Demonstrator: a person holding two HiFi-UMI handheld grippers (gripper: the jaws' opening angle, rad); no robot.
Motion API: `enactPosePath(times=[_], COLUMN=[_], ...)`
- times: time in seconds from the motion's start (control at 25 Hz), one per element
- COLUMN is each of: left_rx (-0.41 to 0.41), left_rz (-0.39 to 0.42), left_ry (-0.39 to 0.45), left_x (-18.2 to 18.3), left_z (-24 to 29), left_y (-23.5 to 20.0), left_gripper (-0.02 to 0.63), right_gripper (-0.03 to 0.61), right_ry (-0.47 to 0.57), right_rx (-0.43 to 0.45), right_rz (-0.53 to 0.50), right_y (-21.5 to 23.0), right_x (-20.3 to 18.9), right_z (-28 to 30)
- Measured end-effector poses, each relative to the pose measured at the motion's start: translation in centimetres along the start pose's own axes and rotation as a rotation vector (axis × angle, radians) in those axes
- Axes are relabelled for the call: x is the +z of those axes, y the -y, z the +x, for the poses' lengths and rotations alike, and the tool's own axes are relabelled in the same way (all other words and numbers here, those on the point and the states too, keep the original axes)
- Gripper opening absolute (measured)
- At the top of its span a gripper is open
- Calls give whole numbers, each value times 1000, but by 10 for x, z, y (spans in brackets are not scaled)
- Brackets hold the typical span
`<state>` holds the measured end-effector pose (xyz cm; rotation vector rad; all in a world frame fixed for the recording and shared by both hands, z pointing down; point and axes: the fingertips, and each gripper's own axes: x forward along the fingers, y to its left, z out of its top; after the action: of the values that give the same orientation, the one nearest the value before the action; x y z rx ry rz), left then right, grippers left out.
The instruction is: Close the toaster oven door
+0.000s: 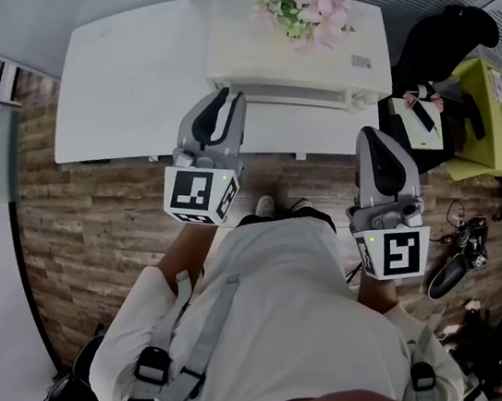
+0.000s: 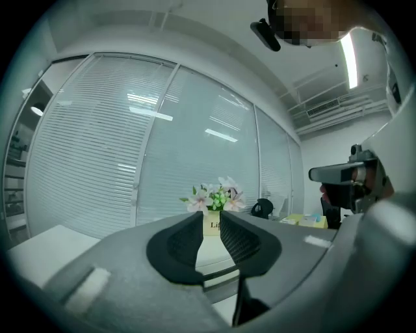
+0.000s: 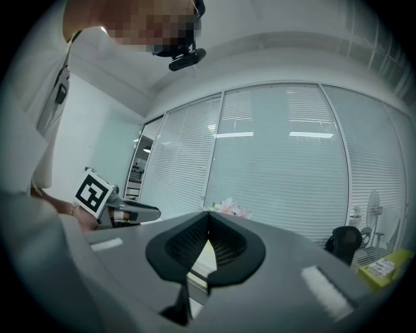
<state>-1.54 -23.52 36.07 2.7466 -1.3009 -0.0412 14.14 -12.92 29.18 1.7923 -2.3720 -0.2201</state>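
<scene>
A white toaster oven (image 1: 294, 48) sits at the right end of a white table (image 1: 121, 83), with pink flowers (image 1: 301, 1) on top. Its front faces the person. From above, it is unclear whether its door is fully shut.

The left gripper (image 1: 224, 96) points level at the oven's front left corner, with its tips just beside it. No view shows whether they touch. Its 2 jaws stand a little apart with a narrow gap and nothing between them.

The right gripper (image 1: 370, 133) is nearer and further right, by the table's near edge and apart from the oven. It also points level, and its 2 jaws are pressed together at the tips and empty.

Both forearms reach forward from the person's body.
</scene>
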Motion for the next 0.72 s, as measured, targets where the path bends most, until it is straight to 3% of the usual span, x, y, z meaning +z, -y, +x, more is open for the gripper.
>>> enactPosePath(times=[0.32,0.72], left_rx=[-70,-109], left_rz=[4,0], left_ry=[77,96], left_x=[50,66], left_z=[-22,-39], left_y=[38,61], left_gripper=[82,81], right_gripper=[6,6], right_ry=[2,-2], right_rx=[5,11], right_rz=[-4,-12], right_y=[-1,-4], right_x=[2,3], right_z=[-3,-10])
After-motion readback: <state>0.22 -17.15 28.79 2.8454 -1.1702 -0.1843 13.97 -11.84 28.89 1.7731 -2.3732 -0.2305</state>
